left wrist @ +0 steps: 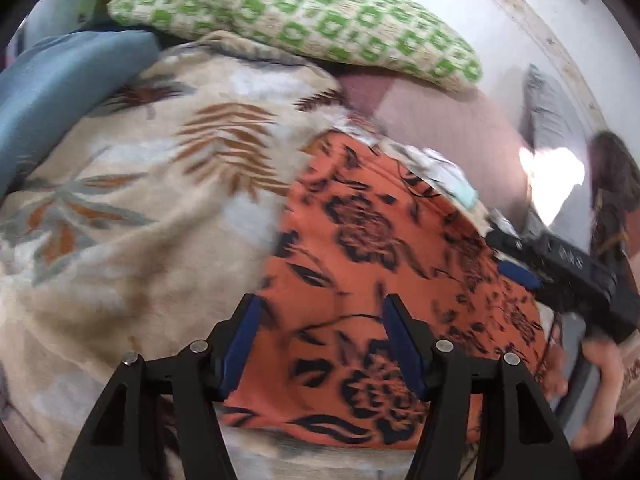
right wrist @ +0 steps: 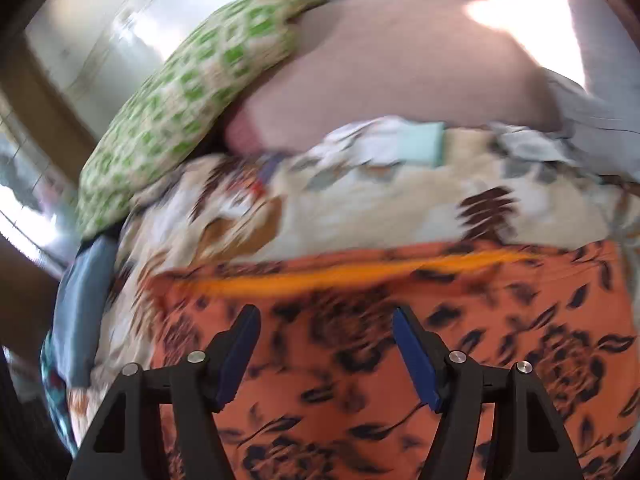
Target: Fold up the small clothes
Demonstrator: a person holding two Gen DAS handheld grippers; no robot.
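On the left, a blue cushion is seen beyond and to the left of the left gripper, and a green-and-cream patterned pillow lies farther ahead, on top of the cream leaf-print blanket that covers the bed. The left gripper is held pointing down over the near edge of the orange floral garment, which is spread flat on the blanket directly ahead of and beneath both tools; its jaws stand apart with only cloth seen below them, and nothing is pinched. To the right of that gripper, the right gripper is seen reaching in over the garment's far right edge, held by a hand. In the right wrist view the right gripper is likewise parted and empty above the orange cloth, with a brighter orange band running across the garment just ahead of the fingertips; whether that band is a hem or a folded edge cannot be told through the blur. A small pale bundle of clothes lies well beyond it at the blanket's far side. The step in hand is judged to be the approach to the garment for a fold, no grasp having been made. The next move is judged to call for both tools to be lowered onto matching edges or corners, the jaws closed on a single layer, and the cloth lifted evenly so that no wrinkle is dragged in.
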